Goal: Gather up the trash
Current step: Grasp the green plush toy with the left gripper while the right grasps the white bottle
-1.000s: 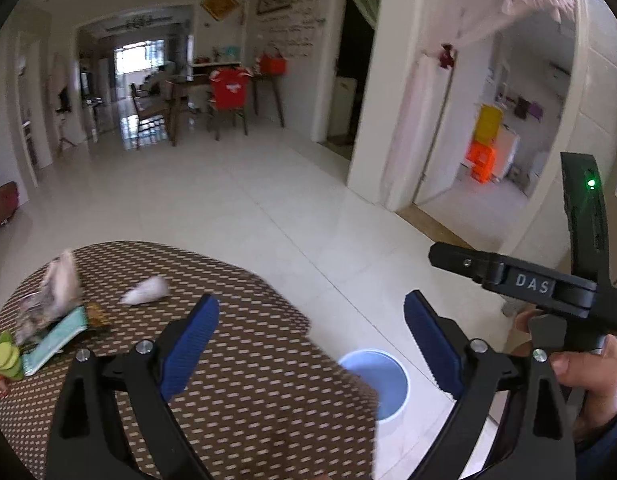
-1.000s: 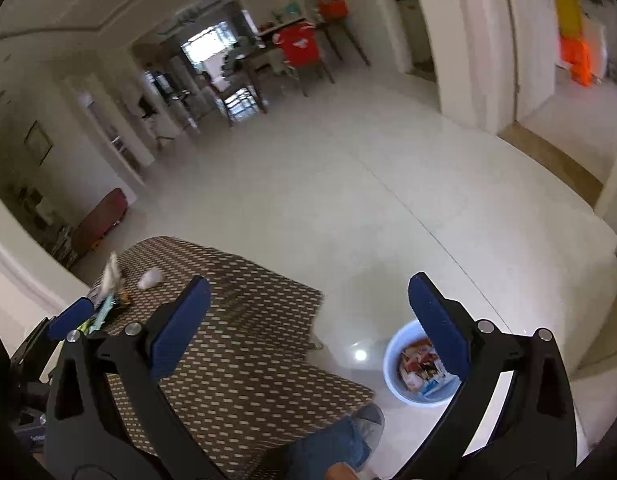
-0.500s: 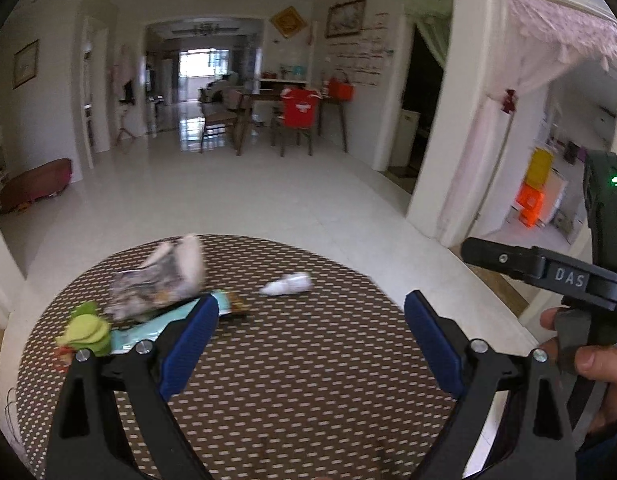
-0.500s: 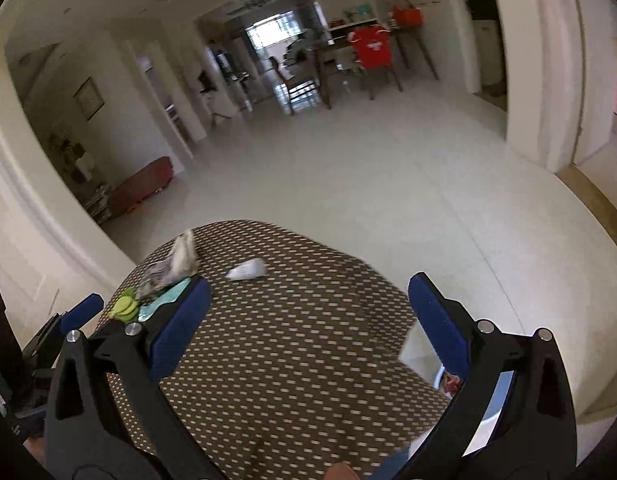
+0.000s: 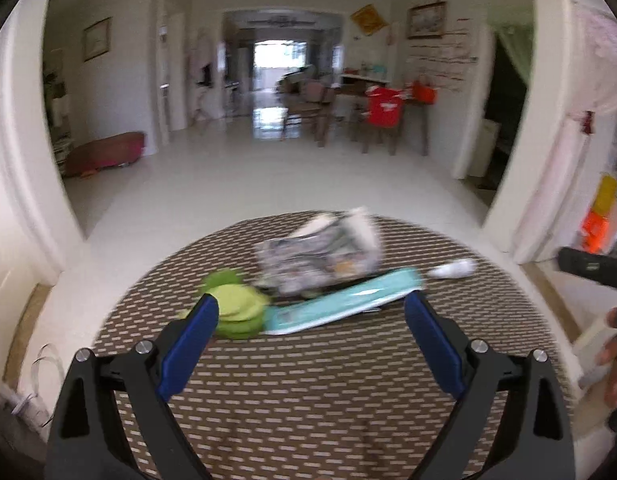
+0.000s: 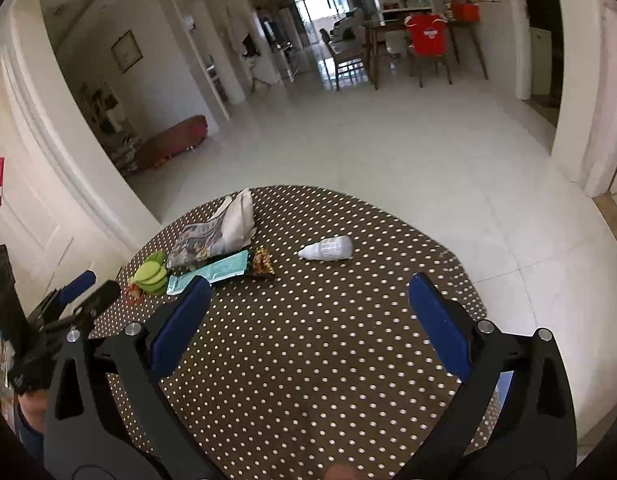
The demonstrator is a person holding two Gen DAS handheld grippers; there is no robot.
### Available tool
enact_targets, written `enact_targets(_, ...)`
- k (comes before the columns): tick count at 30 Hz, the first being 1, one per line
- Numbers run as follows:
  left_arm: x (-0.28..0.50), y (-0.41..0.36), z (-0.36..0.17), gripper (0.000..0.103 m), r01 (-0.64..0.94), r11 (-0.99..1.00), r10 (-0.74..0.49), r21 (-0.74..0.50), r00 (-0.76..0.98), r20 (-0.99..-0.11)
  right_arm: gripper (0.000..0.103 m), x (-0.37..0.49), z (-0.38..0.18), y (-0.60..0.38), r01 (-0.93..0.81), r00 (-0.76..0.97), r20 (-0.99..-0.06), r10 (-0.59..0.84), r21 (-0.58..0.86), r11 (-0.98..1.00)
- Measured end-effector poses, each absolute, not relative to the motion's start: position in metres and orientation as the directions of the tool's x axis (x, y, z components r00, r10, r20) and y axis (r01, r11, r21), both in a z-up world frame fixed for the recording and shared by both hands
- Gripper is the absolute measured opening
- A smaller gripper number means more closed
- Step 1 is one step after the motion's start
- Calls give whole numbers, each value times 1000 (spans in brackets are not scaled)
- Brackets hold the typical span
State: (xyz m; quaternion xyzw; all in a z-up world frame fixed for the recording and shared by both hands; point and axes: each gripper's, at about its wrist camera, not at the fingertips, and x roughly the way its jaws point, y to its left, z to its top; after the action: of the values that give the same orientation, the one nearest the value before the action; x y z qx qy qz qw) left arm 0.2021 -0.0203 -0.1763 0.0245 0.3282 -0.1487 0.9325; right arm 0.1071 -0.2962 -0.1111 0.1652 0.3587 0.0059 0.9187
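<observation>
Trash lies on a round brown dotted table (image 6: 328, 360) (image 5: 308, 400): a crumpled grey-white wrapper (image 6: 218, 232) (image 5: 320, 252), a teal packet (image 6: 212, 270) (image 5: 344, 300), a green peel-like piece (image 6: 150, 274) (image 5: 238, 306), a small dark snack wrapper (image 6: 262, 264) and a small white bottle (image 6: 328, 249) (image 5: 454, 269) on its side. My left gripper (image 5: 310, 316) is open, just short of the green piece and teal packet. My right gripper (image 6: 308, 300) is open above the table's near part, holding nothing.
The left gripper also shows at the left edge of the right wrist view (image 6: 64, 304). White tiled floor (image 6: 388, 152) surrounds the table. A dining table with chairs (image 6: 420, 48) stands far back. A blue sliver (image 6: 504, 380) shows behind the right finger.
Both grippers swung left, away from the blue bin on the floor, and over the table. The trash pile now sits straight ahead of the left gripper and closer. Both stayed open.
</observation>
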Motion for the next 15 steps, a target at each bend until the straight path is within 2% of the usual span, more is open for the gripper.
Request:
enact_targets(6, 250, 16, -210, 92, 215, 977, -170, -17, 721, -672, 97, 121, -127, -288, 101, 721, -678, 145, 309, 946)
enact_targets(13, 288, 26, -245, 91, 212, 977, -158, -20, 659, -736, 97, 142, -141, -267, 60, 689, -704, 173, 293, 954)
enact_targets(15, 296, 28, -254, 61, 234, 968, -214, -86, 606, -766, 97, 152, -147, -260, 58, 675, -720, 162, 271, 961)
